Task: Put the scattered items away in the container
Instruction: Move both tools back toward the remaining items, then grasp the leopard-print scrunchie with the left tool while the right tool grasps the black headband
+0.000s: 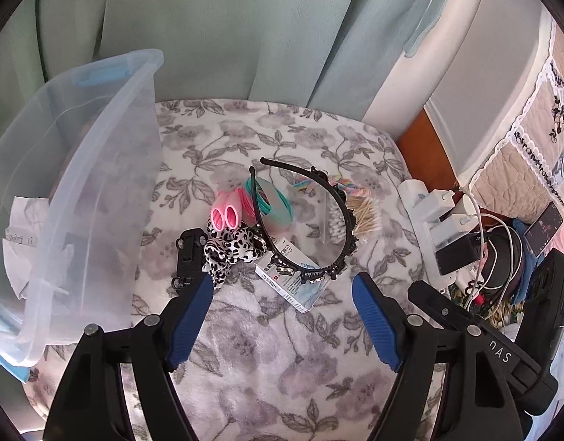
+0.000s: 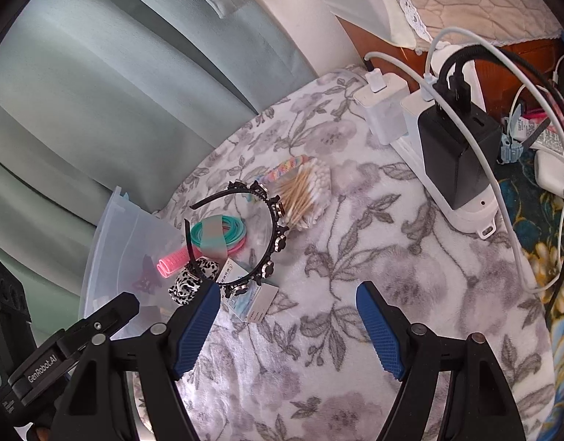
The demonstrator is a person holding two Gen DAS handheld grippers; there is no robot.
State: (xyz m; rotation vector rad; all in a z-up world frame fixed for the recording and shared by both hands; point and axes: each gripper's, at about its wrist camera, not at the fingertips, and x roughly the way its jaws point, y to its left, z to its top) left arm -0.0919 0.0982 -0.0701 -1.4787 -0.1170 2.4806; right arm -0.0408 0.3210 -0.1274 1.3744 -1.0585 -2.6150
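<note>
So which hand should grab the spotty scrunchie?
Probably the left gripper: its open jaws sit nearest the leopard-print scrunchie, and the clear plastic bin is on its side.

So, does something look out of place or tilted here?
Yes. The clear container stands tilted at the blanket's edge, not flat. The black headband lies on top of the small box and hair ties, all in one heap.

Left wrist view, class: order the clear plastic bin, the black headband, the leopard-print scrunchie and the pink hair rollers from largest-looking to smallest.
1. Clear plastic bin, though nearest the camera.
2. Black headband.
3. Leopard-print scrunchie.
4. Pink hair rollers, only slightly smaller-looking than the scrunchie.
</note>
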